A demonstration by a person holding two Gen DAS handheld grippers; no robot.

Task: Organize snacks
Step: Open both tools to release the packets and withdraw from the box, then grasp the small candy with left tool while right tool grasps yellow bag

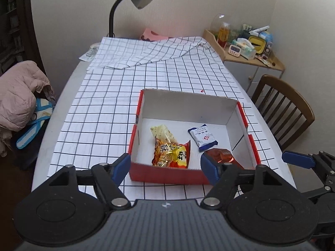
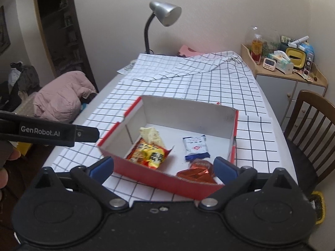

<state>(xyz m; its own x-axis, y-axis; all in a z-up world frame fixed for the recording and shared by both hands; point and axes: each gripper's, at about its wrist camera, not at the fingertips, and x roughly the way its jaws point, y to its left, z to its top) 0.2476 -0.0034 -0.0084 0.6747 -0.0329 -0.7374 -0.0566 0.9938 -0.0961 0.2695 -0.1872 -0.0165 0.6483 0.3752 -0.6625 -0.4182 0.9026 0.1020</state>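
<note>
Both hand-held grippers (image 1: 165, 165) (image 2: 163, 167) open, empty; blue-white packet (image 1: 202, 137) in box (image 1: 167, 175) lies lengthwise toward far wall.

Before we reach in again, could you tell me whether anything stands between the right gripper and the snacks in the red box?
Only the box's near wall stands between the open right gripper and the dark red packet; the box is open on top, so reaching in from above looks clear.
</note>
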